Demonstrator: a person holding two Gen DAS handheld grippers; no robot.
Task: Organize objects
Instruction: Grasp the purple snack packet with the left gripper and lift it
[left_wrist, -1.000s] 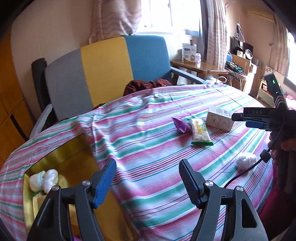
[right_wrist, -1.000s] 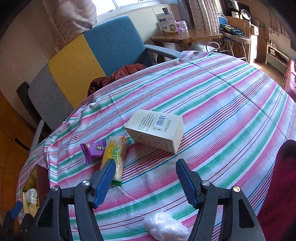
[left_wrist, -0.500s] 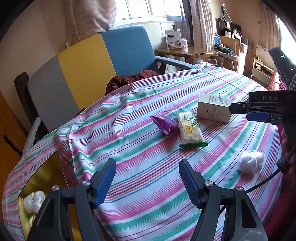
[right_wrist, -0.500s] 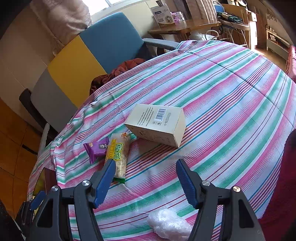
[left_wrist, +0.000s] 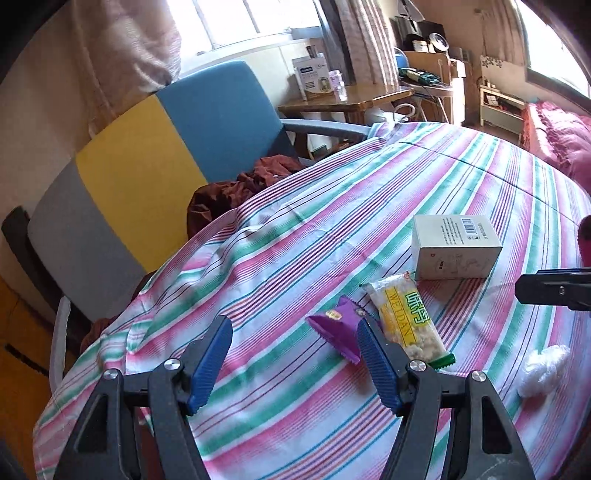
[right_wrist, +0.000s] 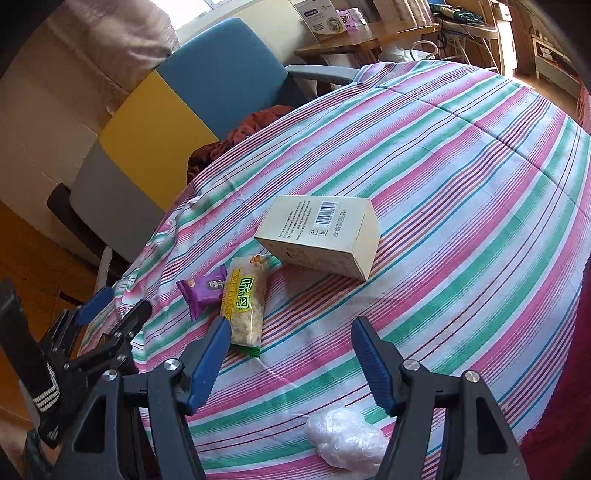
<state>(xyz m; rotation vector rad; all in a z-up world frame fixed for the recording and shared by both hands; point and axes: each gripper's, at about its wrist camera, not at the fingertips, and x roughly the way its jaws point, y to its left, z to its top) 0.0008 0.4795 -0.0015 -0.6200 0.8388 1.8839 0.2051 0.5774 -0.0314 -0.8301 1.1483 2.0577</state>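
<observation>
On the striped tablecloth (left_wrist: 295, 258) lie a purple snack packet (left_wrist: 338, 330), a yellow-green snack bar (left_wrist: 406, 321) and a white box (left_wrist: 456, 245). A white plastic ball (left_wrist: 543, 369) lies at the right. My left gripper (left_wrist: 295, 336) is open and empty, its right finger just next to the purple packet. My right gripper (right_wrist: 286, 343) is open and empty, hovering near the snack bar (right_wrist: 245, 302), the purple packet (right_wrist: 203, 291) and the box (right_wrist: 321, 234); the plastic ball (right_wrist: 345, 439) lies under it. The left gripper also shows in the right wrist view (right_wrist: 110, 310).
A grey, yellow and blue chair (left_wrist: 147, 166) with a brown cloth (left_wrist: 240, 192) stands behind the table. A wooden side table (left_wrist: 343, 99) with a box stands beyond. Pink bedding (left_wrist: 561, 136) is at the far right. The table edge drops off at the left.
My left gripper has swung right and forward from the yellow box with white balls toward the purple packet; the yellow box has left view. My right gripper moved slightly nearer the snacks.
</observation>
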